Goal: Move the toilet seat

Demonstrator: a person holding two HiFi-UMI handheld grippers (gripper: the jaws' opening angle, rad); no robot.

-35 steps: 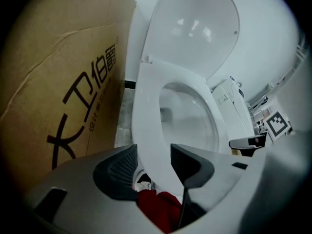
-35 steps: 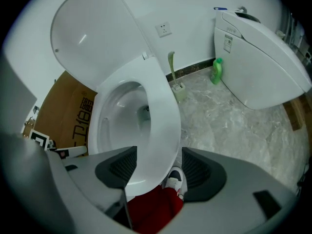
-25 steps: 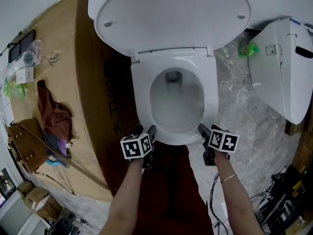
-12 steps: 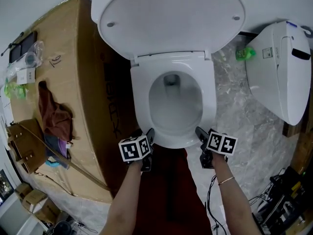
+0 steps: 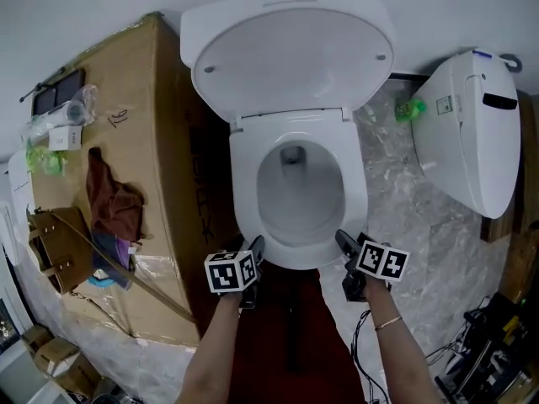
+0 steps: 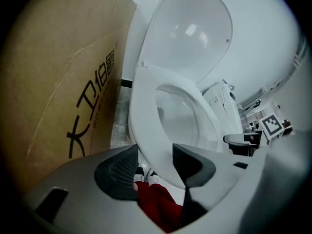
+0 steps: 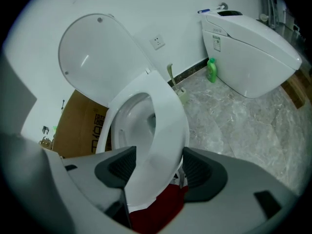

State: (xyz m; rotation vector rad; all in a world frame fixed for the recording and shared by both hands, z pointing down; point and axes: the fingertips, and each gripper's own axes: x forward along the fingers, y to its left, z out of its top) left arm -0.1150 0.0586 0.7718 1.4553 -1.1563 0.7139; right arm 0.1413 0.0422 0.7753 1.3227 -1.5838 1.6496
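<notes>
A white toilet stands against the wall with its lid raised and its seat lying over the bowl. My left gripper is at the seat's front left and my right gripper at its front right. In the left gripper view the seat rim runs between the jaws of the left gripper, with a gap beside one pad. In the right gripper view the rim likewise passes between the jaws of the right gripper. Both stand open around the rim.
A large cardboard box stands close on the toilet's left, with cloth, a bag and small items on top. A second white toilet unit and a green bottle are at the right. Cables lie on the marble floor.
The head view has drawn back and shifted, so the toilet looks smaller. Both grippers stay at the seat's front rim with little movement.
</notes>
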